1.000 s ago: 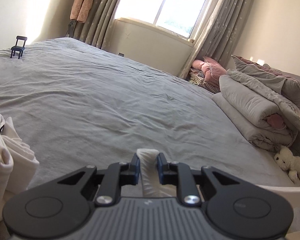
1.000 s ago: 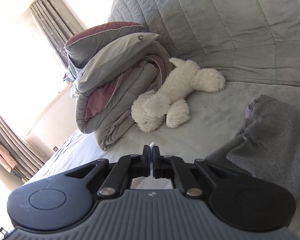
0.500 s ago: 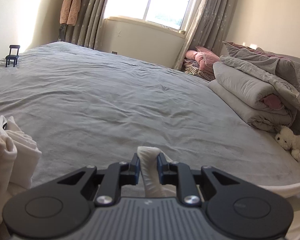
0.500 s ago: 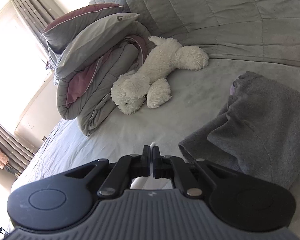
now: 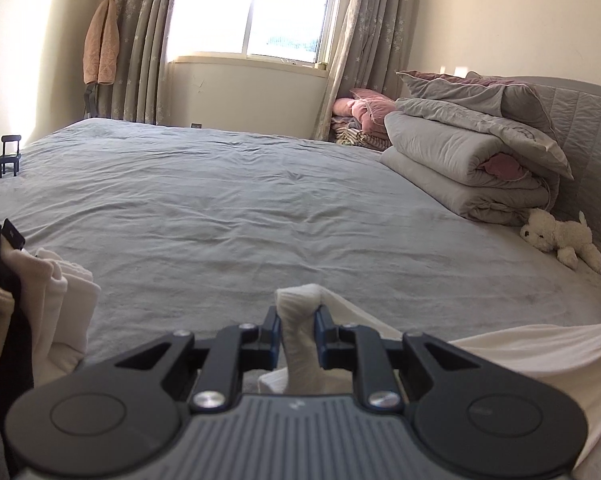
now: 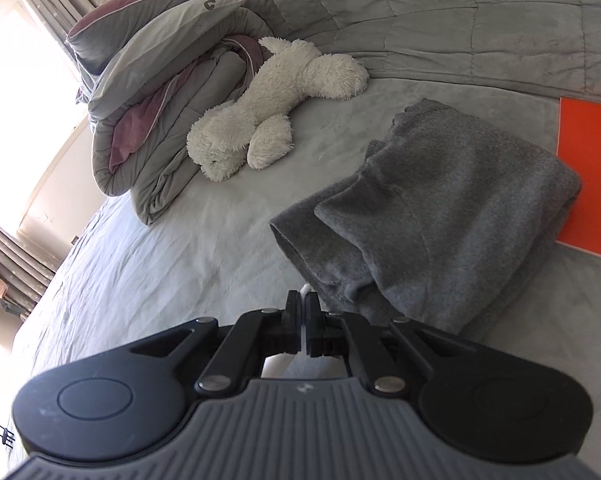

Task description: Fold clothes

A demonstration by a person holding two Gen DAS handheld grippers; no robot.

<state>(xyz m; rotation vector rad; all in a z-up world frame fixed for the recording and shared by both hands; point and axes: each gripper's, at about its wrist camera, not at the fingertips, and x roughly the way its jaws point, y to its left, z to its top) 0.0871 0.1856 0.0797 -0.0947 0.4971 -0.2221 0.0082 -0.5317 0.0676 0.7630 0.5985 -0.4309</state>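
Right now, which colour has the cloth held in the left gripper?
White to cream. The cloth, pinched in the left gripper, shows best in the left wrist view.

Matt black plastic left gripper (image 5: 297, 322) pinches soft cream cloth (image 5: 300, 336); fuzzy grey fleece garment (image 6: 440, 216); shaggy plush toy (image 6: 276, 104).

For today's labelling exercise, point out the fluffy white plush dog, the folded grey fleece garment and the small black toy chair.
fluffy white plush dog (image 6: 276, 120), right wrist view, its body.
folded grey fleece garment (image 6: 452, 208), right wrist view, top layer.
small black toy chair (image 5: 9, 155), left wrist view, its seat.
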